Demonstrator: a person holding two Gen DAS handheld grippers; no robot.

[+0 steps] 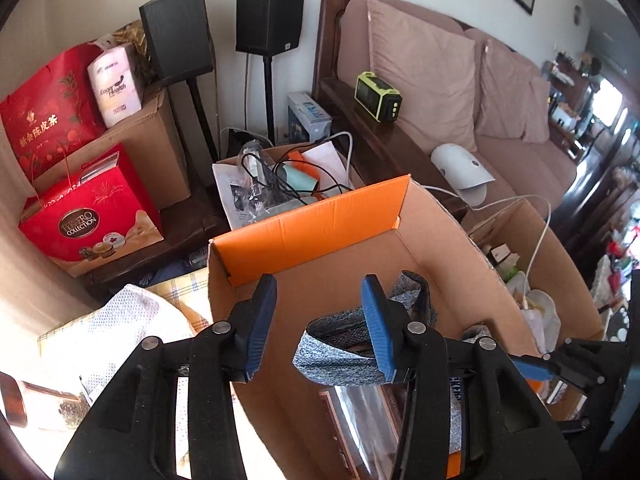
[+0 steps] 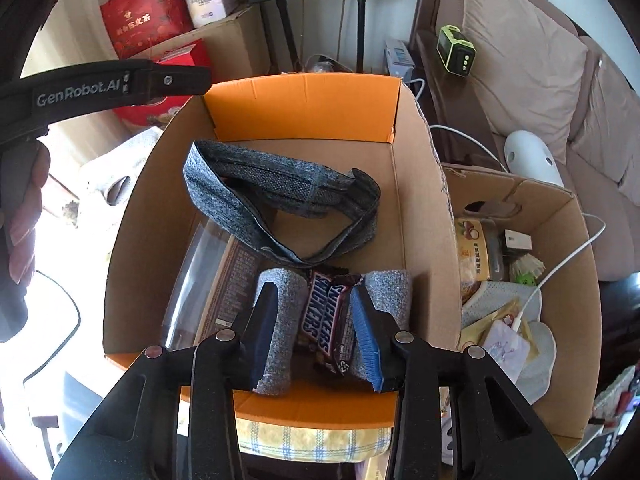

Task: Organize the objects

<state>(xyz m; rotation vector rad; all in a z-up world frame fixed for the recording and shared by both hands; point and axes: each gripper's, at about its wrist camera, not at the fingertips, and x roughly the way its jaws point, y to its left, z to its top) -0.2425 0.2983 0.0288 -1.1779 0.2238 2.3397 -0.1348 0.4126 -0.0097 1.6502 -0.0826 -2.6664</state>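
Note:
An open cardboard box with orange flaps (image 2: 304, 110) holds a grey knit headband (image 2: 280, 188), a brown flat packet under clear film (image 2: 224, 280) and a grey rolled cloth (image 2: 280, 320). My right gripper (image 2: 316, 328) is shut on a Snickers bar (image 2: 320, 316) just above the rolled cloth at the box's near end. My left gripper (image 1: 320, 320) is open over the same box (image 1: 304, 224), its right finger (image 1: 376, 328) against the headband (image 1: 340, 344). The left gripper's body shows in the right wrist view (image 2: 100, 84) at the box's left edge.
A second cardboard box (image 2: 560, 264) of packets and a white cable stands to the right. A sofa (image 1: 500, 92) lies beyond. Red gift boxes (image 1: 88, 216), brown cartons and speakers (image 1: 268, 20) crowd the left and back. A checked cloth (image 2: 312, 440) lies under the box.

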